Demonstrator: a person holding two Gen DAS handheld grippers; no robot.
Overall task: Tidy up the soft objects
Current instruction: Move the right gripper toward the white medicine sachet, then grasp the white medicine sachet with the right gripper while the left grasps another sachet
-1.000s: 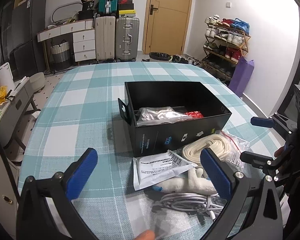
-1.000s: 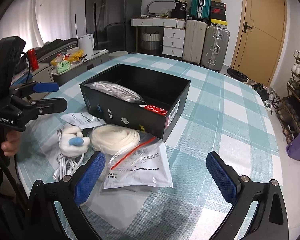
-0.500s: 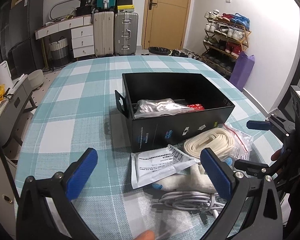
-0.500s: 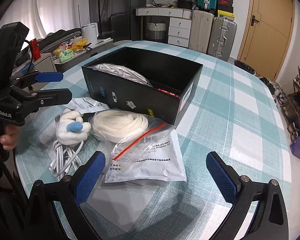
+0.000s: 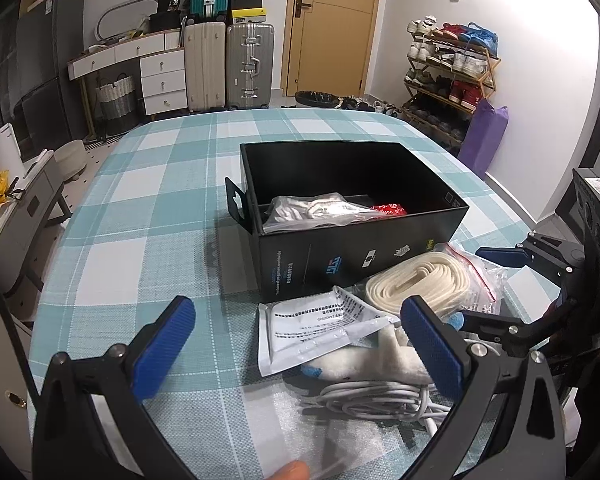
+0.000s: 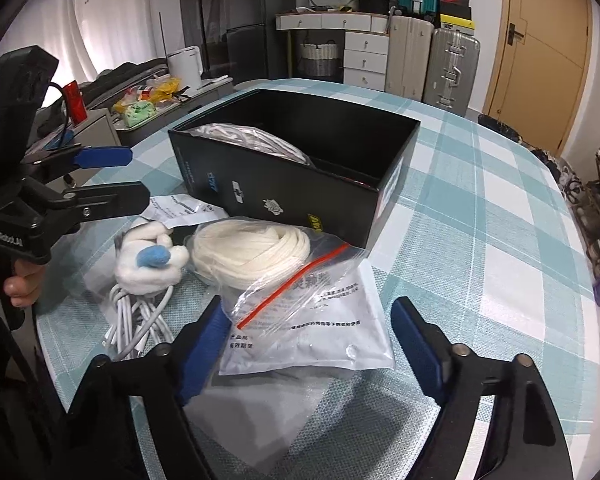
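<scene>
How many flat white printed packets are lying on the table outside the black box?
2: one white packet left of the rope coil, partly over the plush toy; another white packet under the coil's zip bag, nearer the right hand-held gripper. Others may be hidden.

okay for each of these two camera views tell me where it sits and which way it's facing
Left wrist: sits on the left gripper, faces across the checked table toward the door; the right gripper shows at right.
Right wrist: sits on the right gripper, faces the drawers and suitcases; the left gripper and hand show at left.
Shared: black box, bagged cream cord, white cable.
</scene>
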